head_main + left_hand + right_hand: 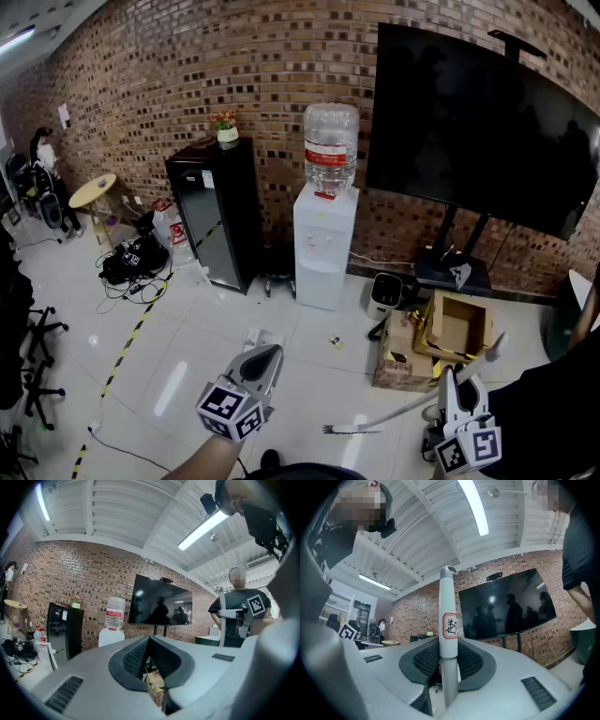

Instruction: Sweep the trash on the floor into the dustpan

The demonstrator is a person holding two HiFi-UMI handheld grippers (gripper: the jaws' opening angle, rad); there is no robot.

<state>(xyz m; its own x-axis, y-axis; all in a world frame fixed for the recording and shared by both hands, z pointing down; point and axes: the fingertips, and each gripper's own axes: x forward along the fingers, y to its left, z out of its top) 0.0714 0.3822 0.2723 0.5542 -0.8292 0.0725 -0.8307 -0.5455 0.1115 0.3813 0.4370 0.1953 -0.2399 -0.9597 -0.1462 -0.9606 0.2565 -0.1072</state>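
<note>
Open white floor (187, 337) across the centre of the head view, widest from 9 to 12 o'clock of the left gripper (269, 351). Bounded at 12 o'clock by the brick wall, with fridge (216, 216), dispenser (323, 248) and TV (478, 122) along it. Closed off at 2 o'clock by boxes (441, 337), at 10 o'clock by cables (131, 267), at 9 o'clock by a chair base (33, 375). Striped tape (131, 342) laid diagonally over the floor on the left.

Trash (336, 342): one small piece on the floor just in front of the dispenser, at 1 o'clock of the left gripper, well apart from the bristles (342, 429). Bare floor on all sides of it.

Broom (412, 405): tilted low, bristles at floor level at 6 o'clock of the trash, shaft rising toward 2 o'clock past the near edge of the boxes.

Right gripper (450, 380): low at 5 o'clock of the head view, pointing up and away. Jaws clamped on the handle (449, 620) below its red-edged label, handle end projecting above the jaws.

Left gripper: held out on a forearm from 6 o'clock, pointing toward 1 o'clock, above the floor. Jaws closed to a narrow slit, nothing between them.
</note>
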